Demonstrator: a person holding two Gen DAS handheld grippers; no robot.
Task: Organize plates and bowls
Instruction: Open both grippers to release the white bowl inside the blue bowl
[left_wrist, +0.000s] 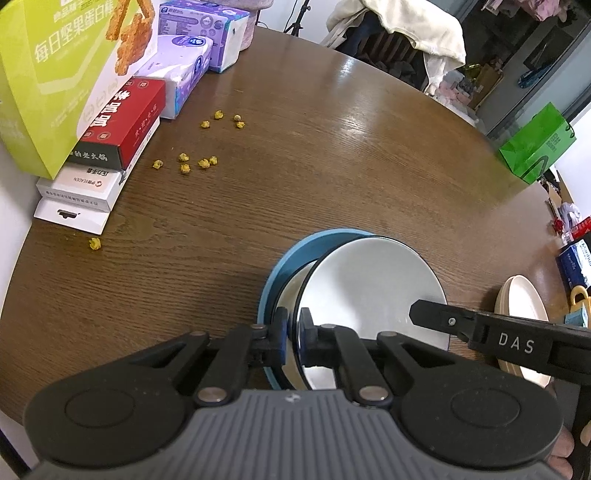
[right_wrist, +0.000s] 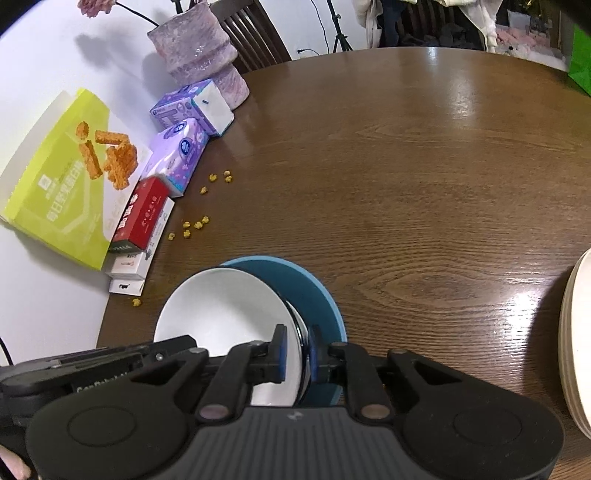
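Observation:
A white bowl (left_wrist: 369, 288) with a dark rim and a dark glossy outside is over a blue plate (left_wrist: 291, 258) on the brown wooden table (left_wrist: 332, 166). Whether it rests on the plate I cannot tell. My left gripper (left_wrist: 293, 326) is shut on the bowl's left rim, one blue pad inside and one outside. My right gripper (right_wrist: 298, 347) is shut on the opposite rim of the bowl (right_wrist: 221, 314), with the blue plate (right_wrist: 314, 288) showing beyond it. One right finger (left_wrist: 436, 317) reaches in over the bowl in the left wrist view.
A stack of cream plates (right_wrist: 576, 350) sits at the table's right edge. Boxes (left_wrist: 122, 122), tissue packs (left_wrist: 181, 74) and a pink vase (right_wrist: 199, 55) line the wall side. Several small yellow bits (left_wrist: 192, 162) lie scattered near them. A green bag (left_wrist: 535, 144) hangs beyond the far edge.

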